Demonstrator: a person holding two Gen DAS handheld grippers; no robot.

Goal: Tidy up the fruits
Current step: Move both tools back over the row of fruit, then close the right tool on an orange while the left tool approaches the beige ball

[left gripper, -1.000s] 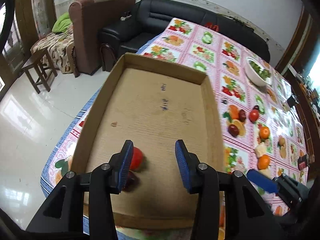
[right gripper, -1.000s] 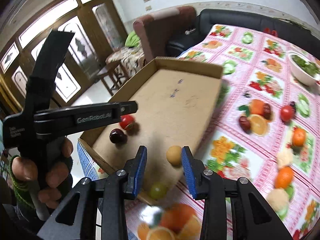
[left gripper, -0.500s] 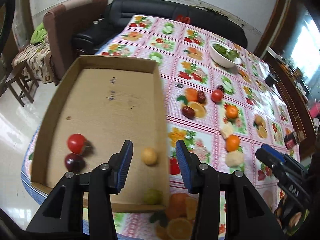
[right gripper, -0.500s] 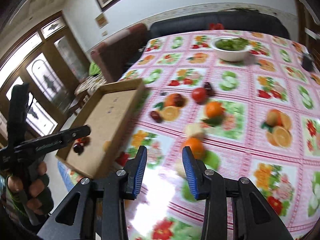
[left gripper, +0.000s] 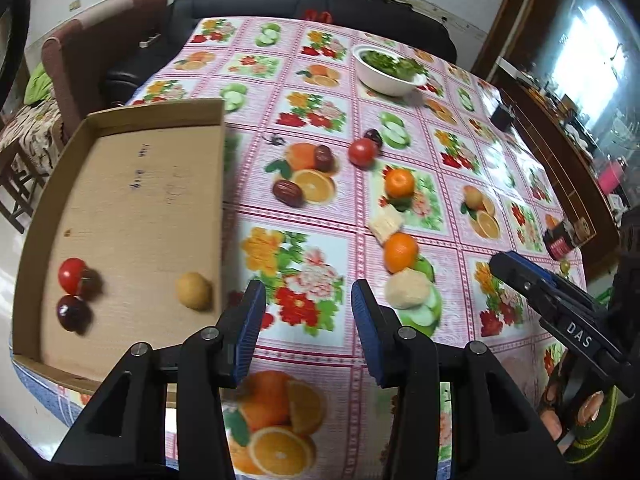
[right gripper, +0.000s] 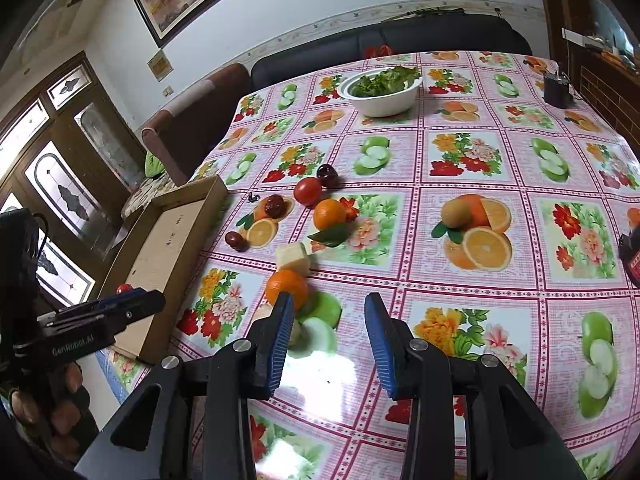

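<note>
surface (left gripper: pixel 360 208) under a fruit-print cloth. box (left gripper: pixel 132 208) at its left edge holds a tomato (left gripper: pixel 72 275), a dark fruit (left gripper: pixel 73 313) and a yellow fruit (left gripper: pixel 193 291). loose on the cloth: bowl (left gripper: pixel 386 70), two oranges (left gripper: pixel 399 182) (left gripper: pixel 400 252), more small fruit. left tool (left gripper: pixel 306 316) apart, empty. right tool (right gripper: pixel 330 336) apart, empty, over the cloth.

Tray (left gripper: pixel 120 208) left on table (left gripper: pixel 460 208); loose fruit (left gripper: pixel 400 252) right of tray.
</note>
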